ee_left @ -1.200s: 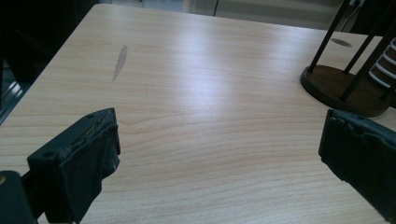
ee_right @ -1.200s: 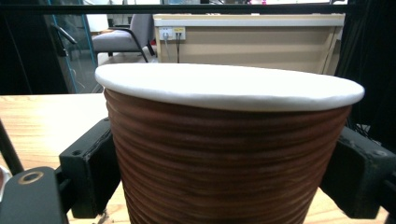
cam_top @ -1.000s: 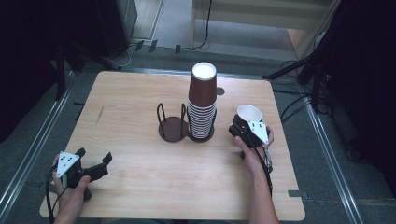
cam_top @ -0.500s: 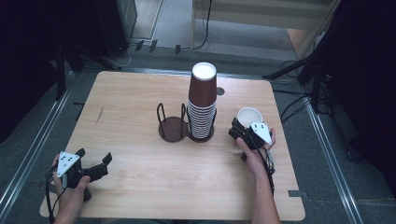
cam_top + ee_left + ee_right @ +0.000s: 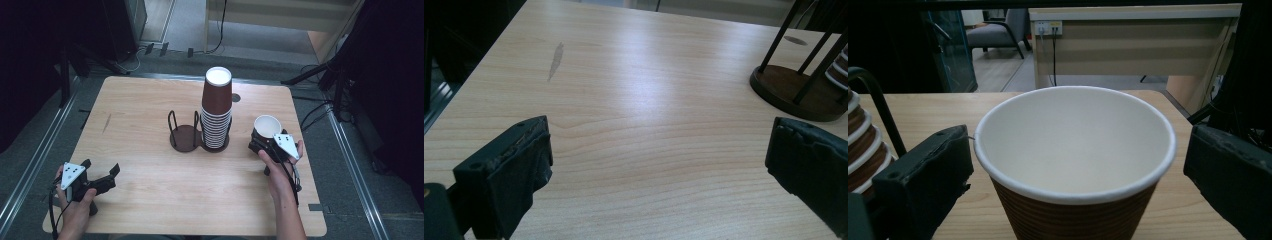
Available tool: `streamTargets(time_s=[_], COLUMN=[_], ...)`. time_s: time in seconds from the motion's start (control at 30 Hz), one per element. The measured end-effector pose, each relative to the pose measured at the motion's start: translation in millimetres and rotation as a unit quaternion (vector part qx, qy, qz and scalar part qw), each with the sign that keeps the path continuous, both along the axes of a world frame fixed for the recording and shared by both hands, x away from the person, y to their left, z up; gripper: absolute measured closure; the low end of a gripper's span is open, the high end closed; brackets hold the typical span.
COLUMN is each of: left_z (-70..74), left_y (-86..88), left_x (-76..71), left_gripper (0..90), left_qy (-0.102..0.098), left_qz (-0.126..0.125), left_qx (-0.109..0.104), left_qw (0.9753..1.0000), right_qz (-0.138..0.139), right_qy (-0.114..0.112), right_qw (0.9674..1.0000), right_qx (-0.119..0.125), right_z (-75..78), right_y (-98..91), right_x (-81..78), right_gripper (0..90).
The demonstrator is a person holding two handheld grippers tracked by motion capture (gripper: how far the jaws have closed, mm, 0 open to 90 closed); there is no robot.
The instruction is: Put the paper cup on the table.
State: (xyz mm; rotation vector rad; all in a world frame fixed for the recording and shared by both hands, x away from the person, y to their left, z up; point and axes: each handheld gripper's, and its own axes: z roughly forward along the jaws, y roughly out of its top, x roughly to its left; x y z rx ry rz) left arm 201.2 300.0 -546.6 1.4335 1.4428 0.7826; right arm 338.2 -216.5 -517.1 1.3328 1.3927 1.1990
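Two jaws spread wide, cup standing loose between them!
Right gripper [image 5: 1073, 165] has just been opening, and the paper cup [image 5: 1073, 150] sits upright between its jaws, pads off it; beside that cup rises the cup stack [image 5: 217, 112] in its holder [image 5: 186, 137]; far across the table [image 5: 150, 190], left gripper [image 5: 100, 176] gapes empty.

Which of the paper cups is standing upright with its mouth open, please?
The single brown paper cup between the right tool's jaws; the stacked cups are upside down in the holder.
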Motion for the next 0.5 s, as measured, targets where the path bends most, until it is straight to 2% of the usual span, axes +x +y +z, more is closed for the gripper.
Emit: streamTargets(time_s=[0.5], left_z=[0.1], left_y=[-0.4], left_x=[-0.2], left_gripper=[0.0], left_qy=[0.002], left_qz=[-0.001], left_qx=[0.001], left_qw=[1.0], right_qz=[-0.001], right_qy=[-0.017], right_qw=[0.9997], right_qx=[0.016], right_z=[14.4], right_y=[-19.1], right_x=[-27.7], right_gripper=[0.0])
